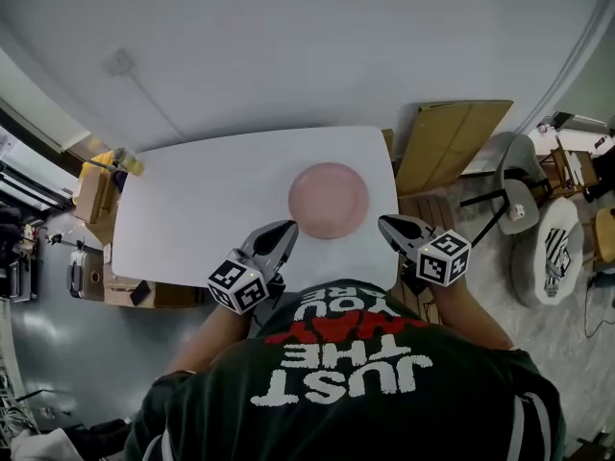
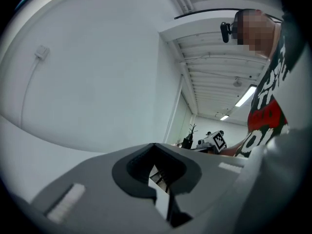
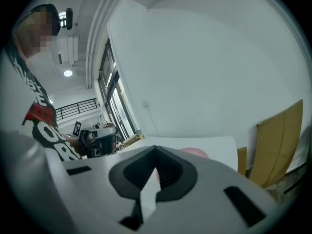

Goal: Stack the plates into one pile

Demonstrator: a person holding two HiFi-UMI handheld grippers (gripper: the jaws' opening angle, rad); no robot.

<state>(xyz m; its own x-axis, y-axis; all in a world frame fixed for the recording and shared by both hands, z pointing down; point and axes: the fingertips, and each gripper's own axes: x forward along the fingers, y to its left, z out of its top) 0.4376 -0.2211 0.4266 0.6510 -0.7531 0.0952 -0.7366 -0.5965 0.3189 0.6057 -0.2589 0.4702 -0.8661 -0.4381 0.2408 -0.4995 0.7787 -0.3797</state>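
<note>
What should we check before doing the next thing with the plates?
1. All plates in one place: ok. Only one pink plate shape shows on the table.
2. How many plates are stacked there: cannot tell from above.
3. Plate fully on the table, not over an edge: ok.
4. Left gripper empty: ok, jaws together with nothing between them.
5. Right gripper empty: ok, jaws together with nothing between them.
6. Grippers clear of the plate: ok, both are apart from it, near the table's front edge.
</note>
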